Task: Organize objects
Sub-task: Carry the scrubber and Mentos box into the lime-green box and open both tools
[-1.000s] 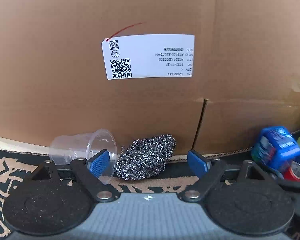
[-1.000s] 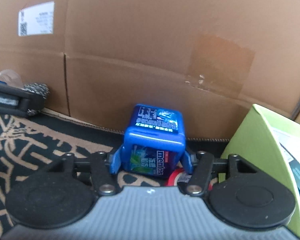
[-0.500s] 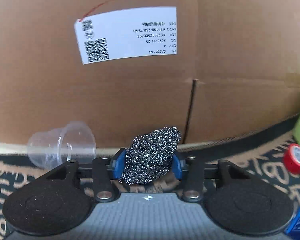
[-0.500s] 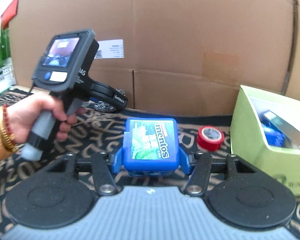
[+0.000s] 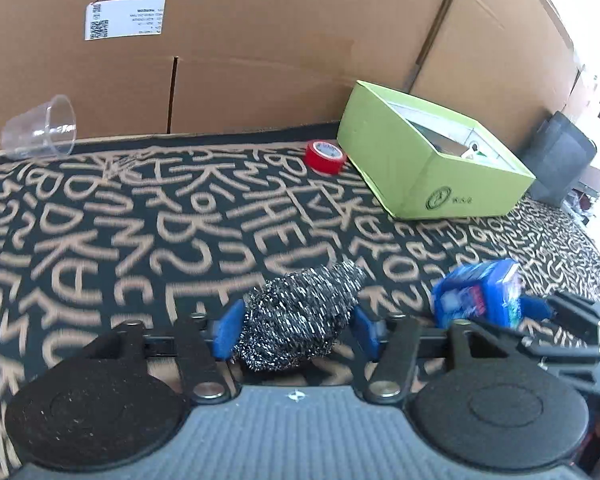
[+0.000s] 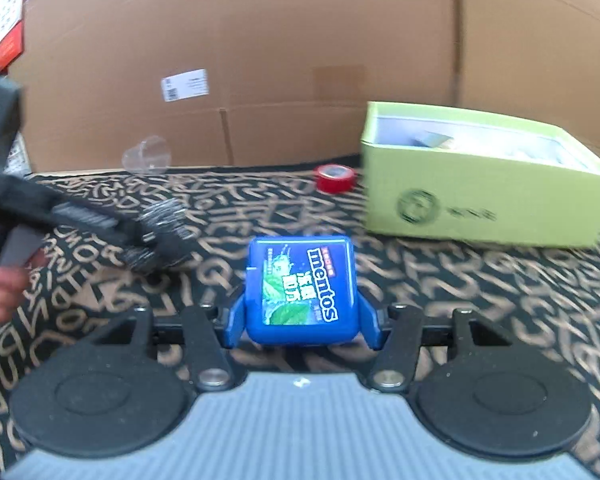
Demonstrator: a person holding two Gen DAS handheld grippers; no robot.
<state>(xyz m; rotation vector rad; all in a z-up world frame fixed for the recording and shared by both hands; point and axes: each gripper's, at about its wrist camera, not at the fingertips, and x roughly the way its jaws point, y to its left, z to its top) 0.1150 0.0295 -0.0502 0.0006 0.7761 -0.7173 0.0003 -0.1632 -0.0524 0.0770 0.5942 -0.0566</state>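
Steel scourer (image 5: 300, 316) sits between the opening left tongs (image 5: 296, 330), angled downward; right tongs (image 6: 300, 322) clamp the Mentos box (image 6: 302, 290).

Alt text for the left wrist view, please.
The left tool has a steel scouring pad between its opening jaws, above a patterned rug. Beyond lie a green box, red tape roll and tipped clear cup.

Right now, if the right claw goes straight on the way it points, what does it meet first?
Probably the patterned rug just past the held mentos box; the red tape roll lies further along, depth unclear.
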